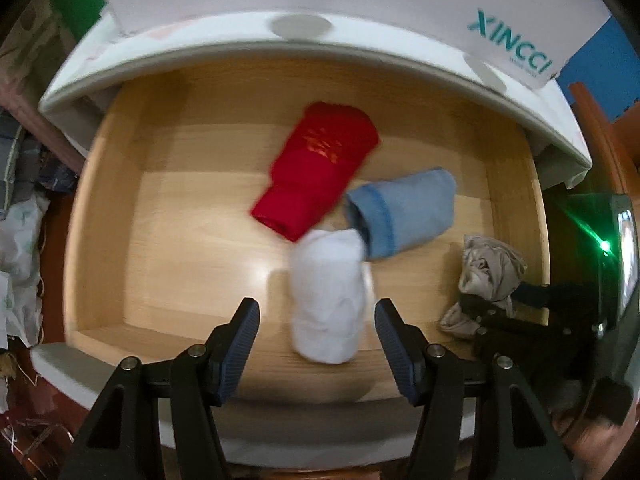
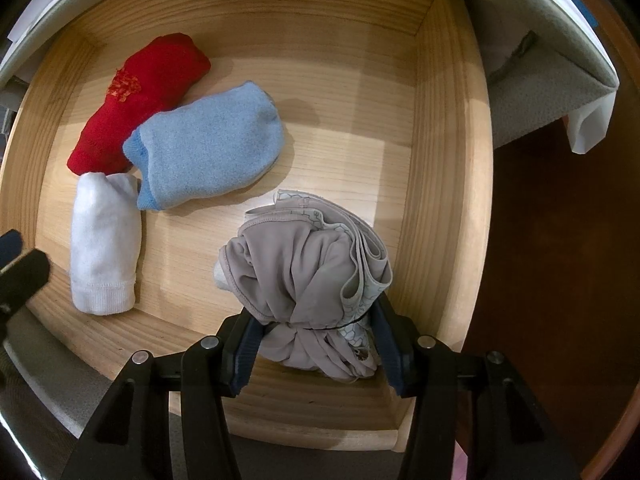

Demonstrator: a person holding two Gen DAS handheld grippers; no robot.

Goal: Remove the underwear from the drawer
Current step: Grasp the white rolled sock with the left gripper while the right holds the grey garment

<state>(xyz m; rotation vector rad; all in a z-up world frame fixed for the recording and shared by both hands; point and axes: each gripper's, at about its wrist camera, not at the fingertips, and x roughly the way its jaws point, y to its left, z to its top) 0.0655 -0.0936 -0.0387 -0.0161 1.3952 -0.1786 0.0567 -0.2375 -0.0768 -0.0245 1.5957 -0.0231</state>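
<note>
An open wooden drawer [image 1: 192, 240] [image 2: 340, 100] holds a red roll [image 1: 320, 168] [image 2: 136, 96], a blue roll [image 1: 404, 212] [image 2: 204, 152] and a white roll [image 1: 326, 292] [image 2: 104, 240]. My right gripper [image 2: 316, 332] [image 1: 500, 316] points down, shut on a crumpled grey-beige underwear bundle [image 2: 304, 268] [image 1: 488, 268] near the drawer's right wall. My left gripper [image 1: 316, 320] is open above the drawer's front. The white roll shows between its fingers, not pressed by them. In the right wrist view one left finger [image 2: 20, 268] shows at the left edge.
A white cabinet top [image 1: 200, 40] overhangs the drawer's back, with a white box lettered XINCCI [image 1: 512, 44] on it. Bags and clutter [image 1: 20, 220] lie left of the drawer. A dark brown floor [image 2: 560, 260] runs along its right side.
</note>
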